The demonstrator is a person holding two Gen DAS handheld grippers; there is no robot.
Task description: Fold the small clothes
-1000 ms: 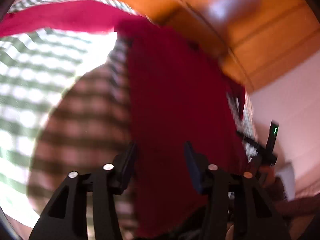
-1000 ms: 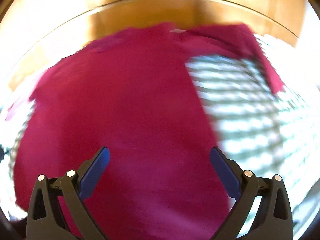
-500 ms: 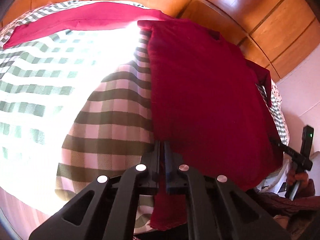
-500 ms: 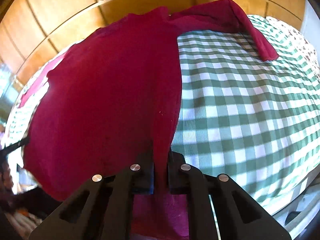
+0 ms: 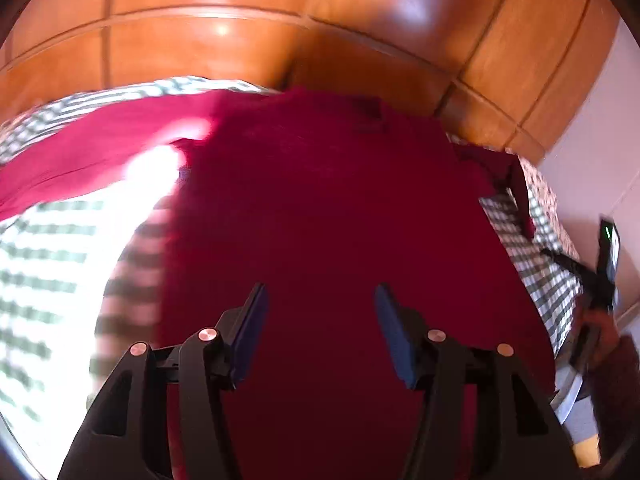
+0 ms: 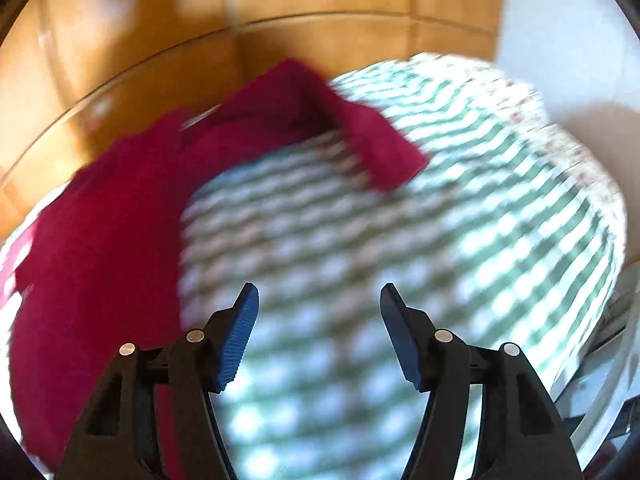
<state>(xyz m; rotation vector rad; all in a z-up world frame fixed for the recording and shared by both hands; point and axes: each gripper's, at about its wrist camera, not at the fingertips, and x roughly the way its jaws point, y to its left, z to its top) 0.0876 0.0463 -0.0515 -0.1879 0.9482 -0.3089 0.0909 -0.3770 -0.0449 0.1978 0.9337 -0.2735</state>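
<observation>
Motion blur, blown-out sunlight patches, fisheye warping.

Both fingers (image 5: 256,320) off shirt (image 5: 320,208)

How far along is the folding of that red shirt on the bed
Done: the red shirt lies spread on the checked bedcover. In hand: nothing; the left gripper and right gripper have just been opening, jaws empty. Left: both sleeves lie out to the sides and no fold shows.

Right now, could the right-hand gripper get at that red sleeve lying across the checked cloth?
Probably yes: the right gripper has open, empty jaws, and only bare checked cloth lies between it and the sleeve.
</observation>
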